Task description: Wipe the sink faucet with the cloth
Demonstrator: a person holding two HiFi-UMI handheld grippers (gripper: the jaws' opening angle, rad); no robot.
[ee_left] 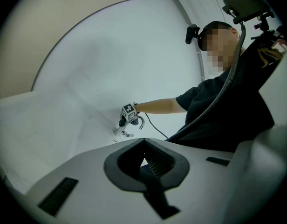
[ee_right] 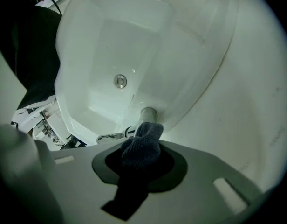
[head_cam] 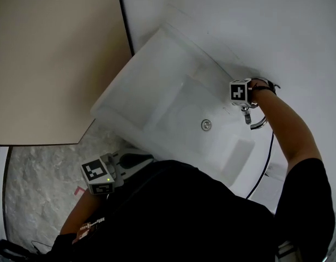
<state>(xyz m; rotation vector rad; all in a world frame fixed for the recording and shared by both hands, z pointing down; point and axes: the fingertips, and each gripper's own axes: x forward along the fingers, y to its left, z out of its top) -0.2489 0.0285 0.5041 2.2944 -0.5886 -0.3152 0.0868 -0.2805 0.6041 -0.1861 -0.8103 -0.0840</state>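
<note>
My right gripper (ee_right: 140, 158) has its fingers clamped on the bunched blue-grey knitted cloth (ee_right: 142, 143); a wad pokes past the tips so that fabric, not the fingers, meets the curved chrome sink faucet (ee_right: 148, 115); the cloth seems to press on its base, at the back rim of the white ceramic sink (ee_right: 111, 36); my left gripper (ee_left: 144, 161), fingers closed on nothing, is held back by my body, well apart from the faucet, since I judge this wipe needs only one hand.

No legible text or labels
</note>
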